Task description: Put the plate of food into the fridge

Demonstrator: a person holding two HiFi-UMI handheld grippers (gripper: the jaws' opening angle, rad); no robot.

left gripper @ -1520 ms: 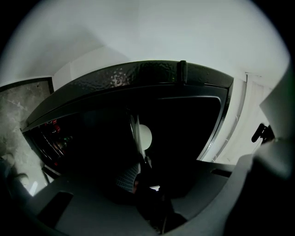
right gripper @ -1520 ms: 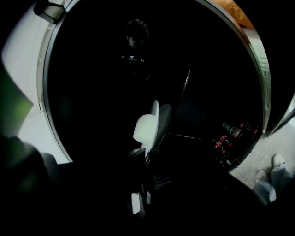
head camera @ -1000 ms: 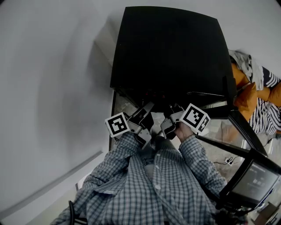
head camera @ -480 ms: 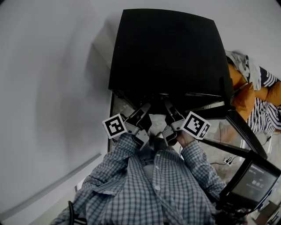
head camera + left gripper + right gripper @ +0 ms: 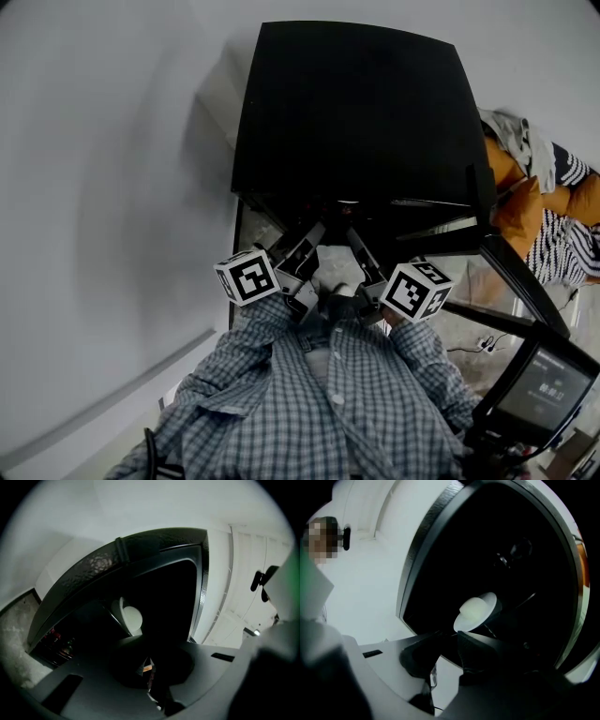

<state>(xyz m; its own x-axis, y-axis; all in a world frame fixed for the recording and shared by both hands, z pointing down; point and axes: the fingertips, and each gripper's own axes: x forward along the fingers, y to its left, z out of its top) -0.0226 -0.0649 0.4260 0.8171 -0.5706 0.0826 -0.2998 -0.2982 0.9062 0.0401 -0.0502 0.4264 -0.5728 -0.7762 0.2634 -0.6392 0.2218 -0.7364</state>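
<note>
**Right gripper** (image 5: 450, 641): released. Its jaws have just been opening and now stand apart with nothing between them. The plate (image 5: 476, 611) lies just past the tips, seemingly clear of them, on a shelf inside the fridge (image 5: 356, 112).

**Left gripper** (image 5: 147, 663): jaws drawn together, apparently on nothing. The same plate sits farther ahead of it.

**Step, by judgement:** the plate is delivered and withdrawal is due.
- Keep your right jaws wide until the tips are clear of the rim.
- Back both grippers straight out along their own lines.
- Do not lift or sweep sideways near the plate.
- The door comes after.

**Not readable:**
- the food, which shows only as a pale mound
- the shelf under the plate, lost in the black interior
- an orange fleck (image 5: 147, 668) at the left jaws
- the plate in the head view
- how the door stands
</note>
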